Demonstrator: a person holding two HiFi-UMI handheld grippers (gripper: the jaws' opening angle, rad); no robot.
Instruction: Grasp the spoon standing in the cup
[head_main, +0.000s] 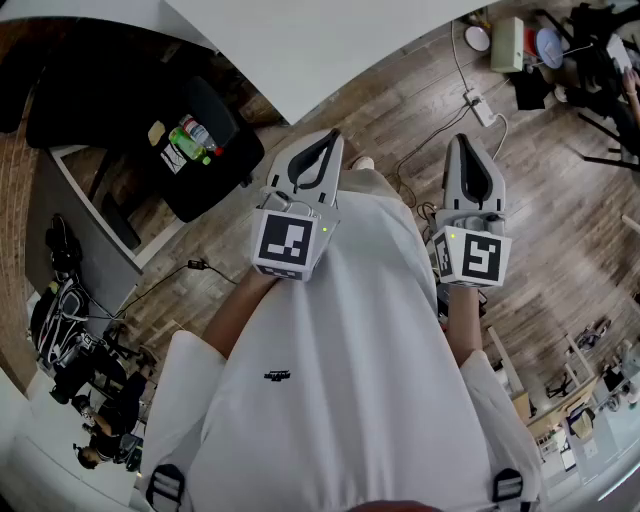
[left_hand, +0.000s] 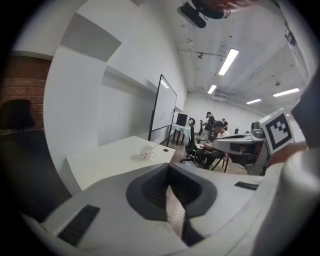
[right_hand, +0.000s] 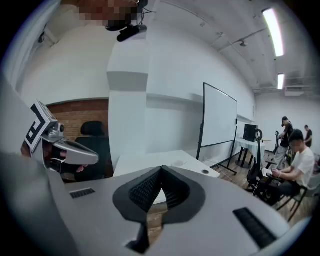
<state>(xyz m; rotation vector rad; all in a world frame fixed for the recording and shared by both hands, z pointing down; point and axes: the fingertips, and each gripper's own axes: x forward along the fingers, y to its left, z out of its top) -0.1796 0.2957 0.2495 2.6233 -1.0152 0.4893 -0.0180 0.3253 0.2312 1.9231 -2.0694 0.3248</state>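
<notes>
A small white cup (left_hand: 147, 152) stands far off on a white table (left_hand: 110, 162) in the left gripper view. A thin spoon (left_hand: 156, 147) leans out of it to the right. In the right gripper view the cup (right_hand: 177, 163) is only a faint pale shape on the same table (right_hand: 145, 162). My left gripper (head_main: 333, 135) and right gripper (head_main: 462, 140) are held side by side in front of a white shirt, short of the table's edge (head_main: 300, 60). Both point toward the table. The jaws of each meet at the tips, with nothing between them (left_hand: 167, 167) (right_hand: 161, 169).
A black office chair (head_main: 200, 160) carrying a green bottle (head_main: 195, 138) stands left of the table. A power strip and cables (head_main: 478, 105) lie on the wood floor. A whiteboard on a stand (left_hand: 162, 112) is behind the table. People sit at desks beyond (left_hand: 215, 132).
</notes>
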